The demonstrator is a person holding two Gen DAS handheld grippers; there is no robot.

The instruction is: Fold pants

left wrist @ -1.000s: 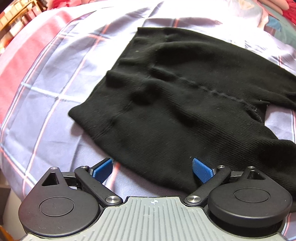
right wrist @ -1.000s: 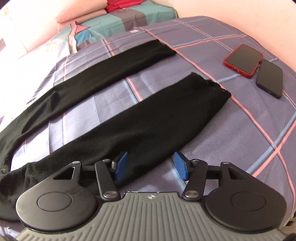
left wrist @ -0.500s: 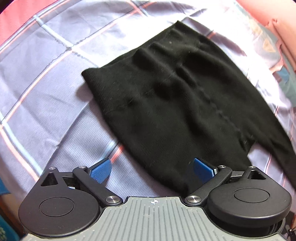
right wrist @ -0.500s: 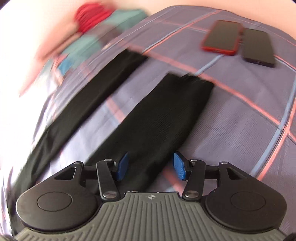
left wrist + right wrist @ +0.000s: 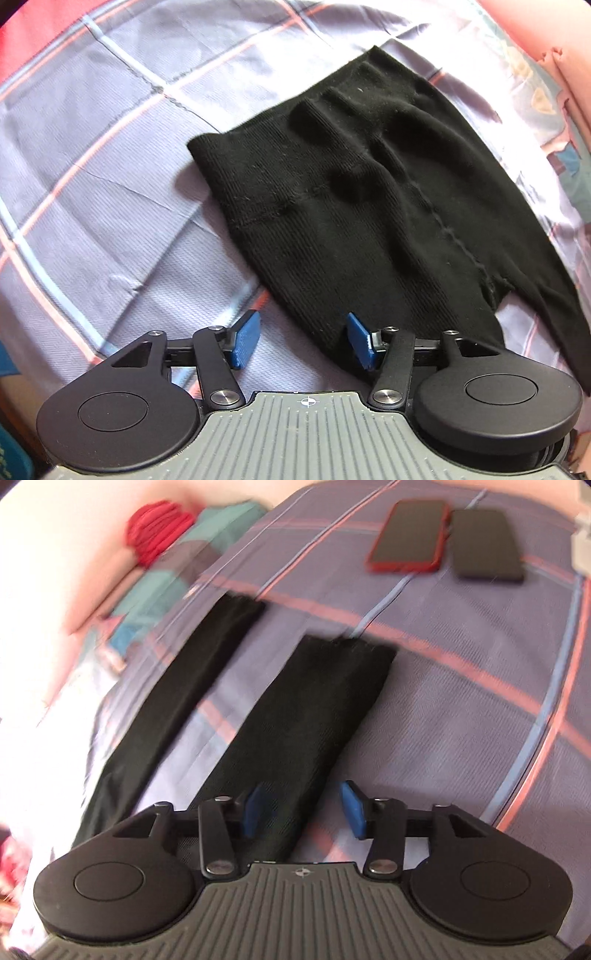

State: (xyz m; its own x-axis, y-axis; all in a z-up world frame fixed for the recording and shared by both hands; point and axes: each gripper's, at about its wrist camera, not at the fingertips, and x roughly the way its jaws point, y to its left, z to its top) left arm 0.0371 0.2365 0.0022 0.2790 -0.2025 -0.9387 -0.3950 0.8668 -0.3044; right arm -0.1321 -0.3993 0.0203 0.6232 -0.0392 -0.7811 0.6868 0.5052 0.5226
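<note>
Black knit pants lie flat on a plaid bedsheet. The left wrist view shows their waist and seat. My left gripper hovers over the near side edge, open, with that edge lying between its blue pads and nothing pinched. In the right wrist view the two legs stretch away, the near leg and the far leg. My right gripper is over the near leg's right edge. Its jaws are closing, with cloth under the left pad, but the pads are not pressing on it.
A red-cased phone and a black phone lie side by side on the sheet beyond the leg ends. Pillows and a red bundle sit at the far left. A pink pillow lies beyond the waist.
Both grippers have rolled and shifted, so the pants now sit at a different angle in each view. The right jaws have narrowed slightly. The pants have not moved.
</note>
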